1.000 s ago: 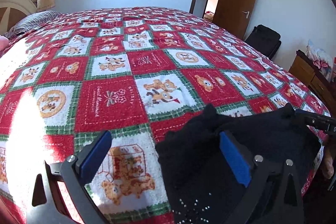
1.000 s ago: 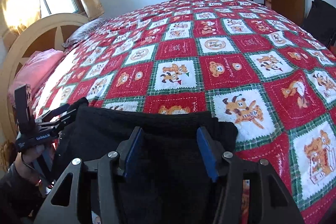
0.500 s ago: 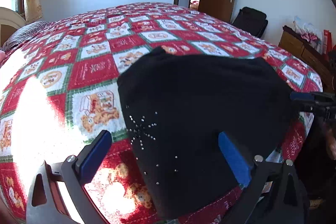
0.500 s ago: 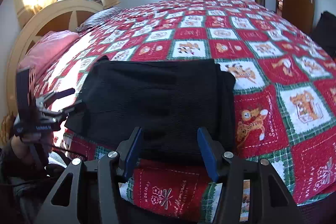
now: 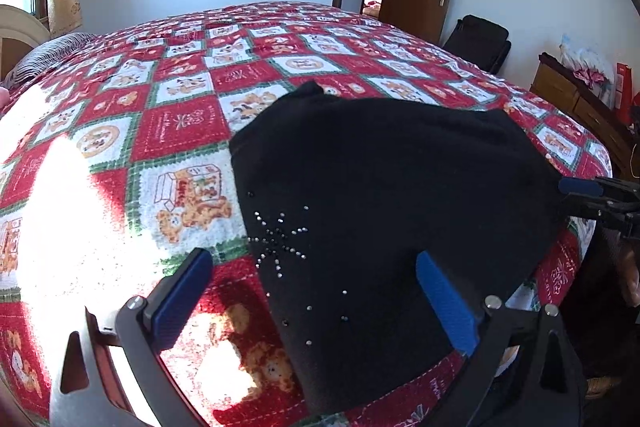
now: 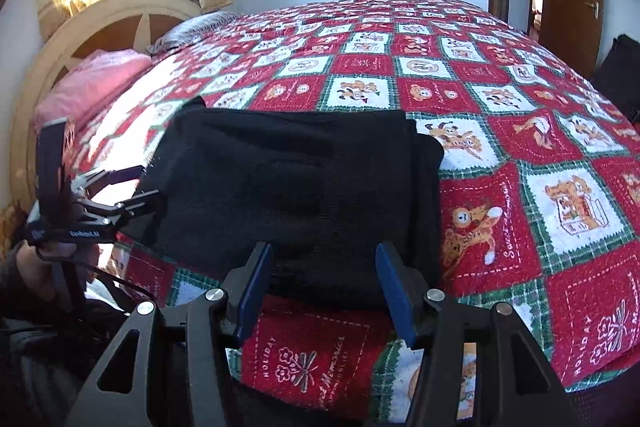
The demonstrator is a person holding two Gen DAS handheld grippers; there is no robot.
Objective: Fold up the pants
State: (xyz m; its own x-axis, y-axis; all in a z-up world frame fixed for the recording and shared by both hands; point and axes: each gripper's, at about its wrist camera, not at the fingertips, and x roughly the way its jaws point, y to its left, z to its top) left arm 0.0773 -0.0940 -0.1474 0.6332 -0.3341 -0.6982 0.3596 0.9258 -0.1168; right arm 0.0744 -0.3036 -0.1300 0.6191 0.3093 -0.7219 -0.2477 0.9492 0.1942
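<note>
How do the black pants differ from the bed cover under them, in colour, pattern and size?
The black pants are one dark colour; the bed cover is a check of red, white and green squares. The pants carry only small shiny studs; the cover shows printed bears and words. The pants lie folded in a compact stack near the edge; the cover spreads flat across the whole bed. Both are soft cloth.

Left gripper (image 5: 314,291): jaws spread wide, blue pads apart, nothing between them, pointing toward far side. Right gripper (image 6: 322,291): jaws parted, narrower gap, nothing clamped, pointing toward far side. Hand (image 6: 38,267) grips left gripper's handle, low at left of right wrist view.
</note>
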